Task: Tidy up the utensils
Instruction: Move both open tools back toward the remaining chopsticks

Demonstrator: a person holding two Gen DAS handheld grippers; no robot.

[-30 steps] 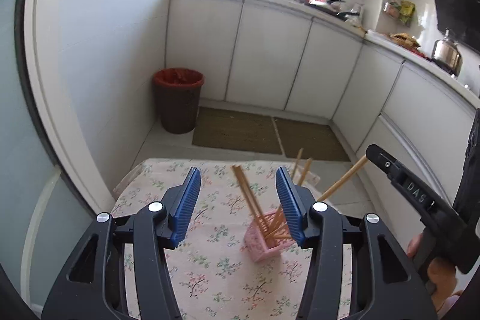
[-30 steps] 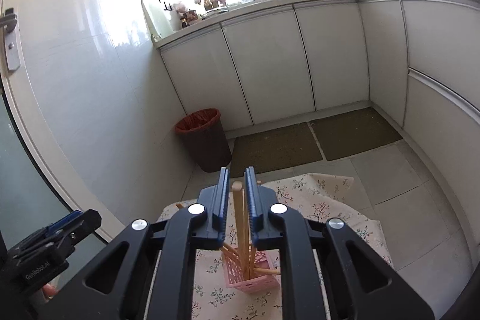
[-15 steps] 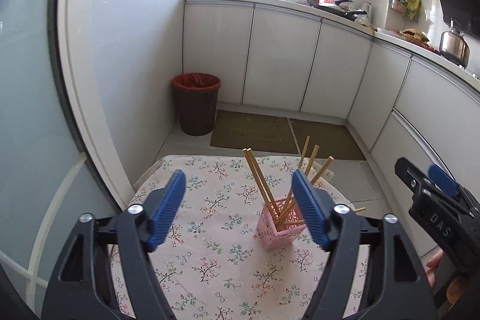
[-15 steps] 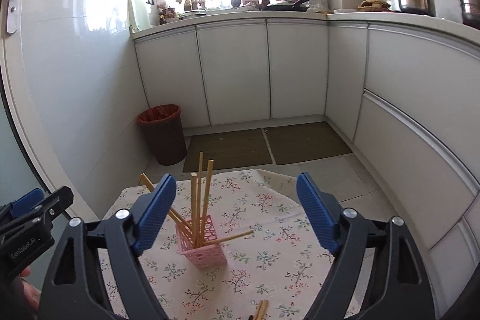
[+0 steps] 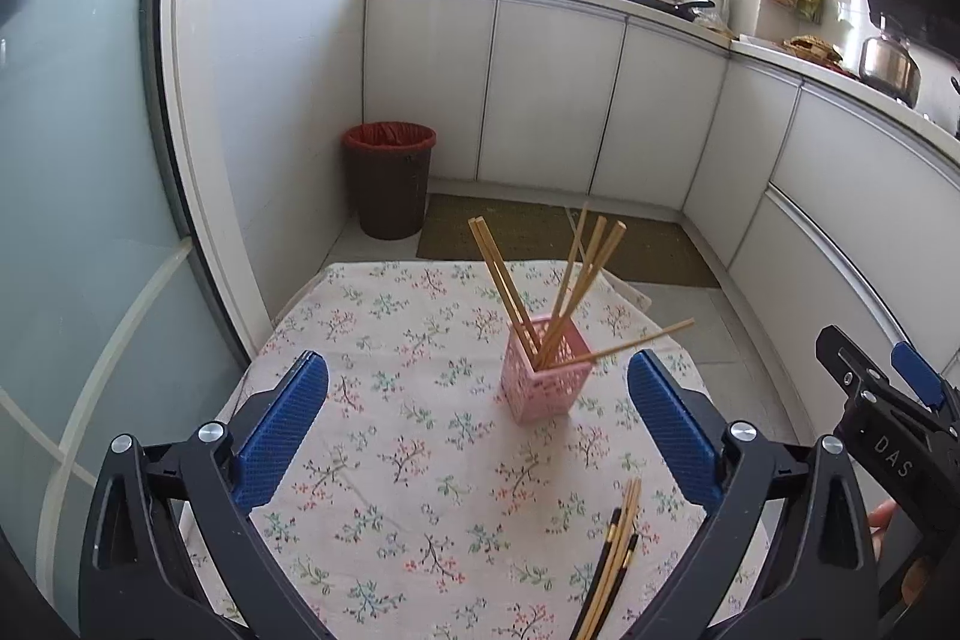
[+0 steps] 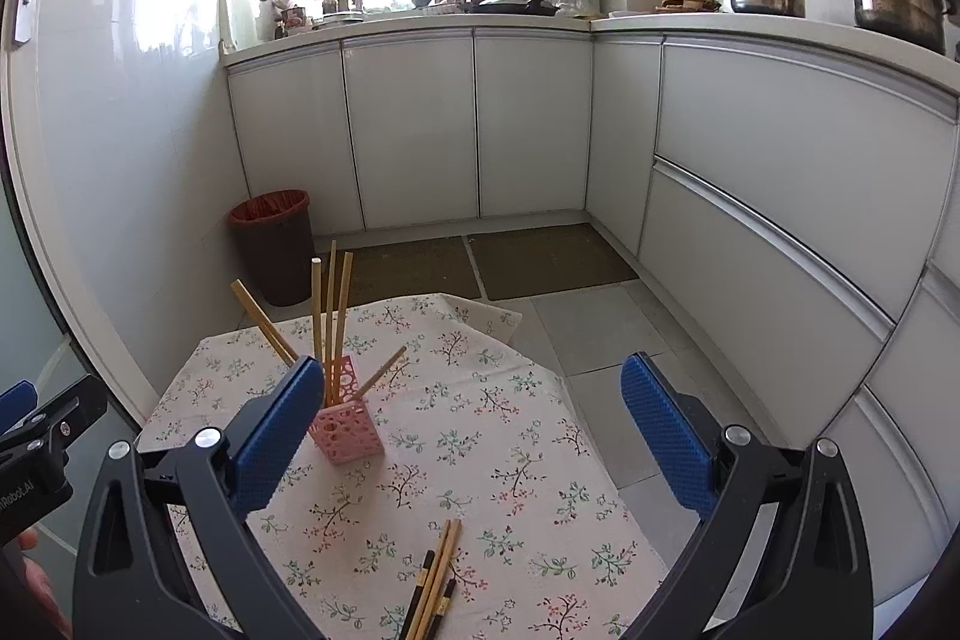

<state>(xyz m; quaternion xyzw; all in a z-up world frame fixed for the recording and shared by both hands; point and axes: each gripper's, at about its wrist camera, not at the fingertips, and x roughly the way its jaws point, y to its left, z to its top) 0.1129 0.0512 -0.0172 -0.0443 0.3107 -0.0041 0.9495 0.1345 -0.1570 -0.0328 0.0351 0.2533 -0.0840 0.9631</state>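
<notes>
A pink perforated holder (image 5: 543, 382) (image 6: 348, 427) stands on the floral tablecloth (image 5: 390, 340), with several light wooden chopsticks (image 5: 576, 274) (image 6: 330, 304) leaning out of it. More loose chopsticks (image 5: 612, 568) (image 6: 432, 580), some dark-tipped, lie near the table's front edge. My left gripper (image 5: 477, 370) is back from the holder, its jaws opening wide and gripping nothing. My right gripper (image 6: 473, 364) sits right of the holder, its jaws also opening and empty. Each gripper shows at the edge of the other's view: the right one (image 5: 882, 400), the left one (image 6: 48, 430).
A dark bin with a red liner (image 5: 389, 184) stands on the floor beyond the table, beside two brown mats (image 5: 510, 232). White cabinets (image 6: 528, 124) line the back and right. A glass door (image 5: 72, 220) is on the left.
Both grippers drew back from the holder and their jaws spread wide. The right gripper let go of a chopstick, which now stands in the holder. Loose chopsticks came into view.
</notes>
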